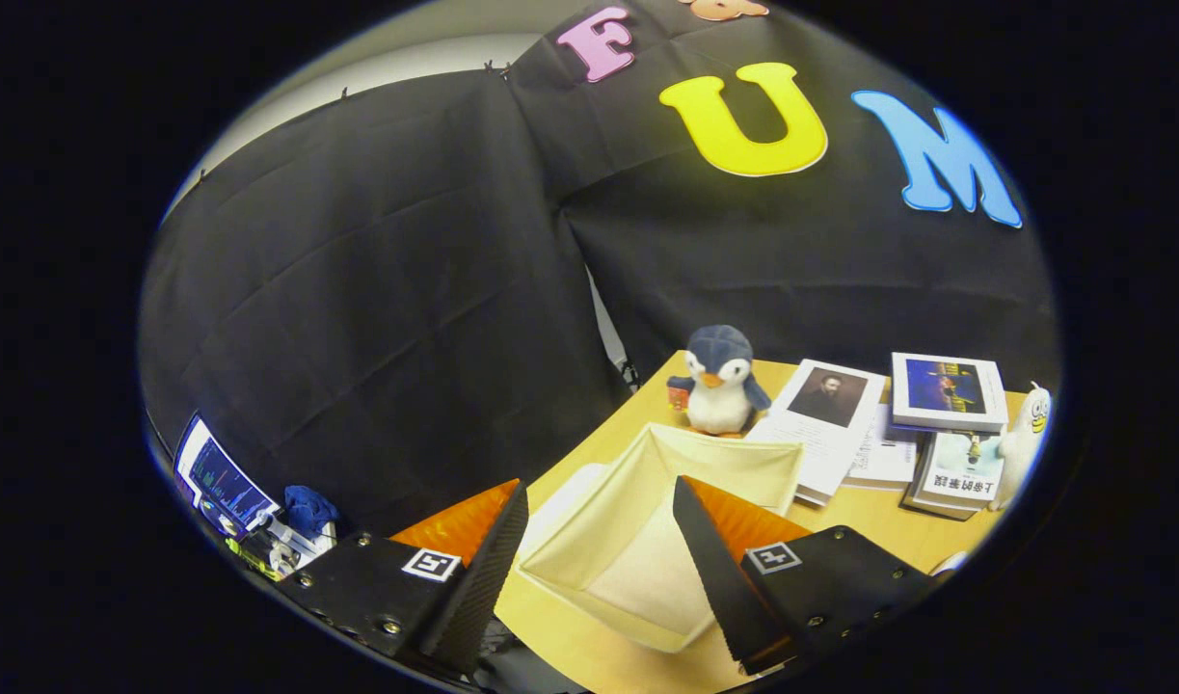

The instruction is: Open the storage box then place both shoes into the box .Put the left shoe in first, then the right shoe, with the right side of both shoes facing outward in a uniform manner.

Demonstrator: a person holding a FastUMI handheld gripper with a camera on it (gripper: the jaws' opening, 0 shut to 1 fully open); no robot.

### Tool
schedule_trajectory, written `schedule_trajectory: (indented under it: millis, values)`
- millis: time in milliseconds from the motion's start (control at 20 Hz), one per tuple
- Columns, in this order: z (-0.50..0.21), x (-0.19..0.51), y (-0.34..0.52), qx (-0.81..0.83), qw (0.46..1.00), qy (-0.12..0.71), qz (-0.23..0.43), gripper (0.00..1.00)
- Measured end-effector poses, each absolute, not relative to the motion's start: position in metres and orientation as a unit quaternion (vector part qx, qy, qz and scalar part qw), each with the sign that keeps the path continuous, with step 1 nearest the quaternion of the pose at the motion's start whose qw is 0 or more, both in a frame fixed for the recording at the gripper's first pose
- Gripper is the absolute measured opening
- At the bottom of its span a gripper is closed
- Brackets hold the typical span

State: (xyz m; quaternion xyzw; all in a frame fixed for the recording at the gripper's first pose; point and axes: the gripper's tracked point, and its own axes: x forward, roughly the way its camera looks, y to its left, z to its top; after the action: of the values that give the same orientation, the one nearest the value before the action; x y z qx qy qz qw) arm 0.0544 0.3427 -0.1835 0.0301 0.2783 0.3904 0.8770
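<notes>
Since nothing is held between them, the fingers of the gripper [599, 501] are seen spread wide apart, tilted above the bench with empty air between the tips; neither is touching anything. Through that gap, just ahead of the tips at twelve o'clock, the cream fabric storage box [647, 540] is seen lying open-topped on the pale wooden bench [869, 516], its soft walls upright and its inside bare. The box is judged already opened, so that a shoe can be lowered in from above. No shoe has been placed in it yet.

Beyond the box, at about one o'clock from the fingers, a plush penguin with a dark blue cap and white belly [719, 381] is set upright near the back edge of the bench. At two o'clock, a loose stack of white paperback books [893, 424] is spread out, and beside it a small white plush figure [1028, 439] is partly visible. At nine o'clock, off the bench, a lit monitor screen [218, 477] is seen beside a crumpled blue cloth [309, 506].
</notes>
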Motion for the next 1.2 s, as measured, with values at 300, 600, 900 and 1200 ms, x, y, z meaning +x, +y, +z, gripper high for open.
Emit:
schedule_trajectory:
  millis: [300, 600, 900, 1200]
  values:
    - [-0.211, 0.065, 0.246, 0.004, 0.913, 0.274, 0.302, 0.92]
    - [-0.242, 0.06, 0.169, 0.011, 0.929, 0.293, 0.226, 0.92]
    - [-0.301, 0.035, 0.126, -0.008, 0.918, 0.347, 0.192, 0.92]
    - [-0.357, 0.021, 0.109, -0.027, 0.899, 0.4, 0.175, 0.92]
